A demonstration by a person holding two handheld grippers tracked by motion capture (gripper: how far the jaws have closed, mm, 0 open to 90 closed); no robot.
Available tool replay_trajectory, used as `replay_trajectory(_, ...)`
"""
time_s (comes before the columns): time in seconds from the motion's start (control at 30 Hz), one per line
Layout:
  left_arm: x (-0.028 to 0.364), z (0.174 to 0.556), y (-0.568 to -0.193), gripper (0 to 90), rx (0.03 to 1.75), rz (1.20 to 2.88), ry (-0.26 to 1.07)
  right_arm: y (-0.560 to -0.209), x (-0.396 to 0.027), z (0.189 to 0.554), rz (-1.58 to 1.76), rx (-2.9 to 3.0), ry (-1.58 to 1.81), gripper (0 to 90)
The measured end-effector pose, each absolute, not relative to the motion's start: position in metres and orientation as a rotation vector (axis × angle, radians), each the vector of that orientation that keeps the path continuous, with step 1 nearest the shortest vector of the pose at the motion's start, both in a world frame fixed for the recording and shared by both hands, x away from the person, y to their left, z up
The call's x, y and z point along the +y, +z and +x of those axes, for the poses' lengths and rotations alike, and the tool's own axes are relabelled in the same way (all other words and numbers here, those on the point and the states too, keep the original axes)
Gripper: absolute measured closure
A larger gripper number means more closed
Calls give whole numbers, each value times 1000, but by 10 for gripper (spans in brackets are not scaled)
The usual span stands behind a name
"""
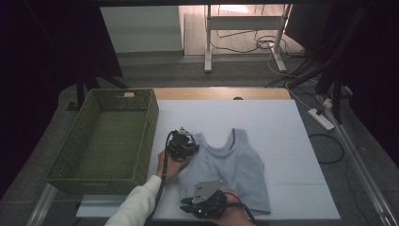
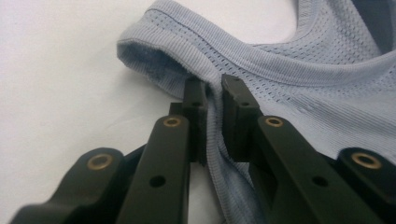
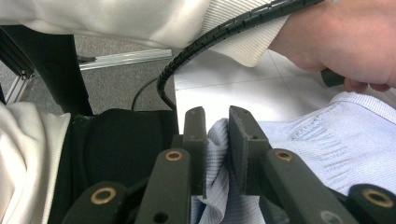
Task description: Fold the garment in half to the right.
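A light blue vest point(image 1: 230, 169) lies flat on the white tabletop point(image 1: 282, 136), neck toward the far side, just right of a green basket point(image 1: 70, 155). The left gripper point(image 2: 214, 100) has its fingers point(image 2: 194, 100) clamped on a pinch of the vest's ribbed edge at the left armhole, near the strap. The right gripper point(image 3: 215, 130) is at the near left corner of the vest, its fingers point(image 3: 243, 135) clamped on a bunch of hem cloth.

The step in hand looks like taking up the vest's left side for a fold or a lift. To do it well, both grips should hold all layers, not just the top one. The two hands should rise together and level, keeping the edge between them taut so the cloth does not sag or twist. The vest's right side should stay on the tabletop as an anchor if a fold is meant.
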State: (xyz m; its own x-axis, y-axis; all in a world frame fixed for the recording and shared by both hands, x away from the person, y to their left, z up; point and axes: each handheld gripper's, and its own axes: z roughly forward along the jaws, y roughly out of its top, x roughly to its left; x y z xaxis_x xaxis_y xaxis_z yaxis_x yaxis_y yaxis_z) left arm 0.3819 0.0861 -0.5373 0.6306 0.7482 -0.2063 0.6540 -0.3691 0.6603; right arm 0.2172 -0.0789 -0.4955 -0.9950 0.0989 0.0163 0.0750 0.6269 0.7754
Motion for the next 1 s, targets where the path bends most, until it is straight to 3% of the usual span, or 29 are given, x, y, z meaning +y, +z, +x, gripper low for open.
replay_trajectory(1.0,102,387,-508,821,1098,1941,-17,-494,-84,222,185,2770,1376,775)
